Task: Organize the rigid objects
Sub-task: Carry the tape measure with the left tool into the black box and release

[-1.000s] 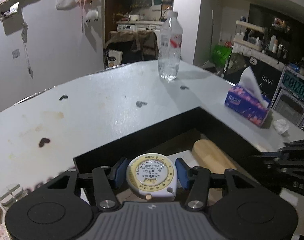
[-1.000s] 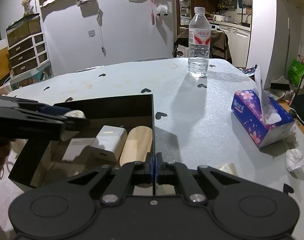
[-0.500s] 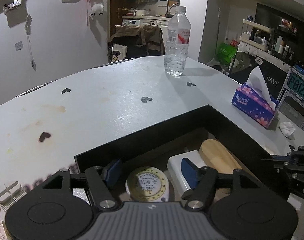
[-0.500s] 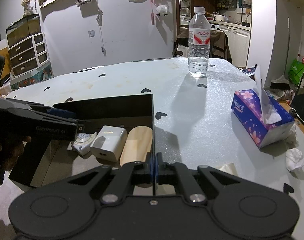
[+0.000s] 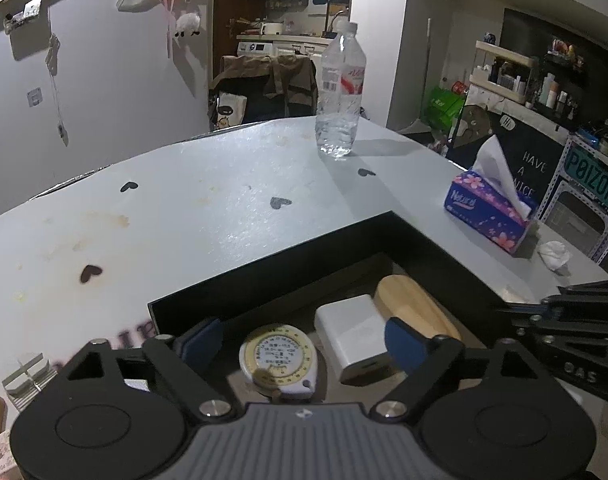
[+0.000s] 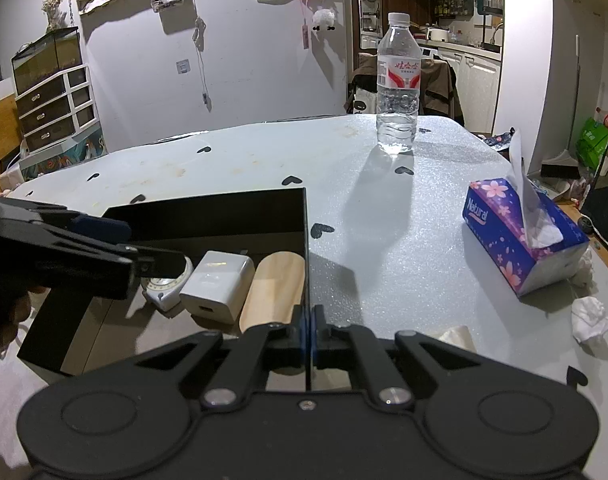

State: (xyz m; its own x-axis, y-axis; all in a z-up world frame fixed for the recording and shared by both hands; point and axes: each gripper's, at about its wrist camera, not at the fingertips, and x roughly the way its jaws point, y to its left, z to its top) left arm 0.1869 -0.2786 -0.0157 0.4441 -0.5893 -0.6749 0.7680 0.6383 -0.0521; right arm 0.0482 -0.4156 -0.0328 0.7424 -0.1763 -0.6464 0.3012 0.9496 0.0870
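Reading "Natural" on blue tissue box; tape measure dial print illegible. Left gripper just opening, wide, empty above it. Right gripper clamped on black box wall.

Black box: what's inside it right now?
Inside the black box lie a round tape measure, a white charger and a wooden piece. The left gripper hides part of the floor.

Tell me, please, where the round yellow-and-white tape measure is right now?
It lies in the black box, left of the white charger, below the open left gripper.
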